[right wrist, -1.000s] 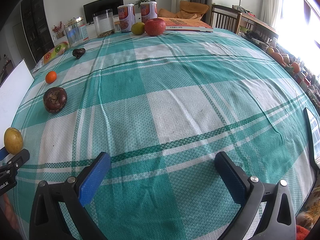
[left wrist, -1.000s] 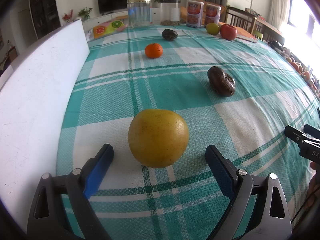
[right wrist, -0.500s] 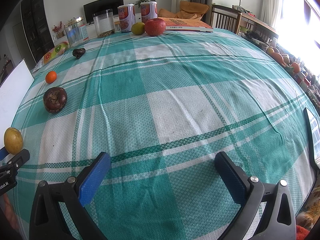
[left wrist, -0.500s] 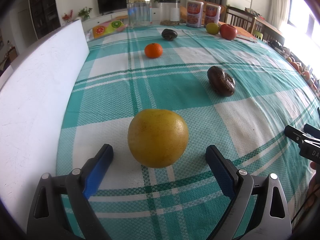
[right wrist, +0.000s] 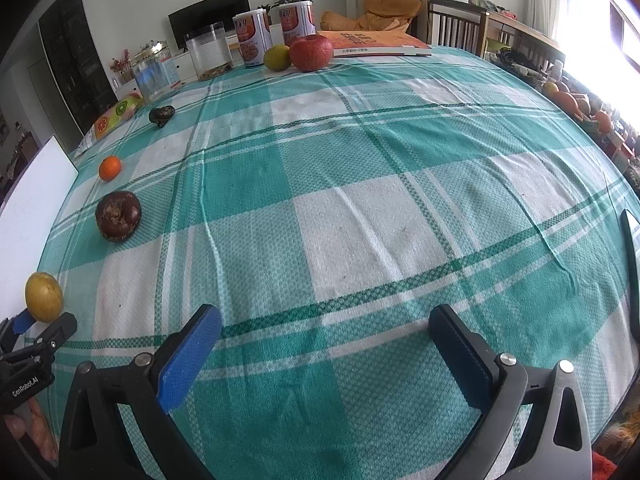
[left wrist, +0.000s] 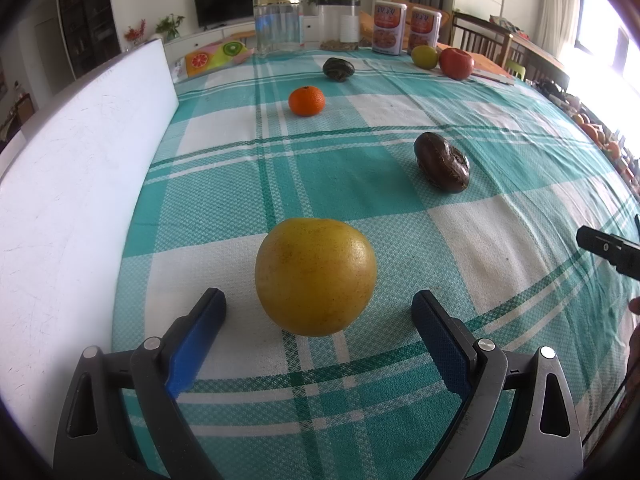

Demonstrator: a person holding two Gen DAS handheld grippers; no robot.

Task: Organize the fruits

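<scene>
Daylight floods both views from the window (right wrist: 592,8) at about two o'clock, blown out to pure white glare there. The worktop (right wrist: 360,208) is bright and evenly lit — shadows are soft and short, a faint one lying under the yellow fruit (left wrist: 316,276) toward seven o'clock. Fisheye distortion bends the cloth's stripes into arcs, and dark vignetting eats the corners. The white board (left wrist: 72,200) at nine o'clock is nearly overexposed — focus stays sharp up close, softer in the far room.

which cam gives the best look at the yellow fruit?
Left wrist. The yellow fruit sits large and centred just ahead of the open left gripper, unoccluded, with skin speckling visible. In the right wrist view it is only a small shape at the far left edge, beside the left gripper's jaws.
</scene>
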